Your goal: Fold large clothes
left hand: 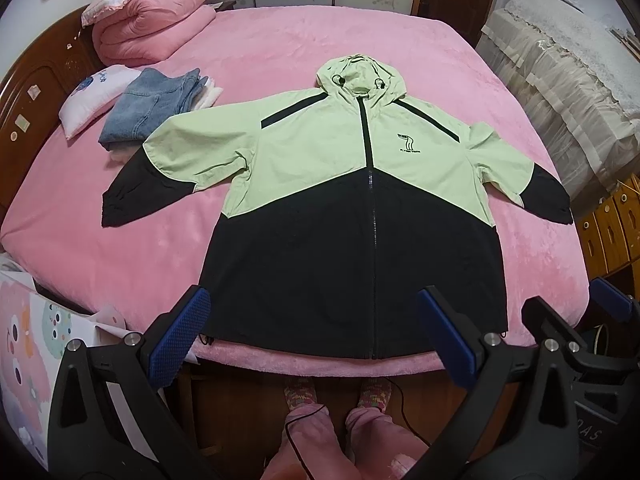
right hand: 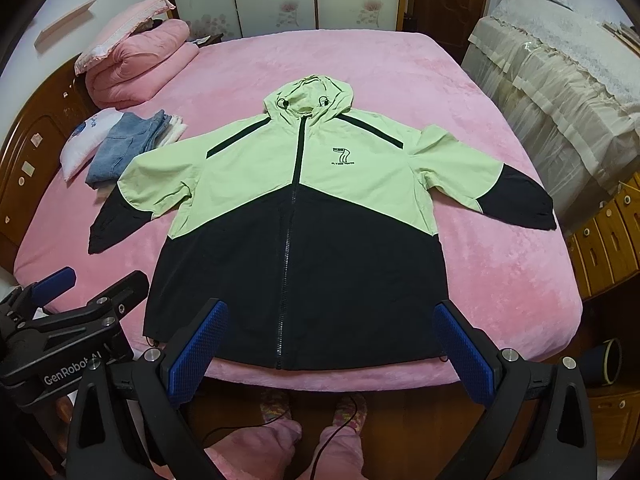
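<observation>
A large hooded jacket [left hand: 320, 160] [right hand: 340, 184], light green on top and black below, lies flat and zipped, face up on the pink bed [left hand: 280, 48] [right hand: 400, 80]. Its hood points away, both sleeves are spread out, and its hem lies along the near edge. My left gripper [left hand: 316, 336] [right hand: 86, 284] hangs open just short of the hem, toward its left corner. My right gripper [right hand: 330, 350] [left hand: 580, 308] is open too, in front of the hem's middle and right. Neither holds or touches the cloth.
Folded jeans [left hand: 148, 108] on other folded clothes, a white pillow [left hand: 92, 96] and a folded pink quilt [left hand: 148, 24] sit at the bed's far left by the wooden headboard. Lace-covered furniture [left hand: 560, 80] and wooden drawers [left hand: 612, 232] line the right. A person's slippered feet [left hand: 308, 428] stand below.
</observation>
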Tool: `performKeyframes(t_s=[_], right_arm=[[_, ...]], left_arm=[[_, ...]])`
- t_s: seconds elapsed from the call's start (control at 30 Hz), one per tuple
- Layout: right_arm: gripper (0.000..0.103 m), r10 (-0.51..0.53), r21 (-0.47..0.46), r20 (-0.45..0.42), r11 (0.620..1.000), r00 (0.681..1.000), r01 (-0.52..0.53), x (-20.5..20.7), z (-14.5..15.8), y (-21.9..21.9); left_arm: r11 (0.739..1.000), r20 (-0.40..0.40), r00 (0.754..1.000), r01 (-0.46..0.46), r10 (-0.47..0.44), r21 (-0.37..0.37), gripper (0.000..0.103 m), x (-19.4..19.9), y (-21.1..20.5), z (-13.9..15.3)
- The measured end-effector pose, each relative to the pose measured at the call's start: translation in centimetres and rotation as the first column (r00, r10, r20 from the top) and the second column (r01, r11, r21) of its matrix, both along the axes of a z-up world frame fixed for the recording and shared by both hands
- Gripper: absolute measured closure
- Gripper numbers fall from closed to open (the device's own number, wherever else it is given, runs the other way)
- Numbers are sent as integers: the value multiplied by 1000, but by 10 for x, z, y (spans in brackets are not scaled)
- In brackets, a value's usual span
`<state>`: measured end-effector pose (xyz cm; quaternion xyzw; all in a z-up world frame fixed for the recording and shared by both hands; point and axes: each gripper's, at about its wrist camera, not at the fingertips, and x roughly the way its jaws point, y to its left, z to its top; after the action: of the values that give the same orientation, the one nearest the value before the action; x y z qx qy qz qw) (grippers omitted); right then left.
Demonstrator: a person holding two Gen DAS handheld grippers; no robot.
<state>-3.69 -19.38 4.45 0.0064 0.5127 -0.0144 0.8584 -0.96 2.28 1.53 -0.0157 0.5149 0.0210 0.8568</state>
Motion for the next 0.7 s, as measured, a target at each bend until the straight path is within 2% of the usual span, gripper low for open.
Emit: performKeyframes(t_s=[0.4, 0.7], right_arm=[[0, 17, -1, 32, 1000, 999, -17, -3, 7, 8], [0, -48, 11, 27, 999, 999, 48, -19, 11, 20]], left_arm=[[1000, 44, 999, -4, 4, -11, 1, 6, 8, 11], [997, 40, 997, 66, -65, -27, 2, 9, 21, 13]])
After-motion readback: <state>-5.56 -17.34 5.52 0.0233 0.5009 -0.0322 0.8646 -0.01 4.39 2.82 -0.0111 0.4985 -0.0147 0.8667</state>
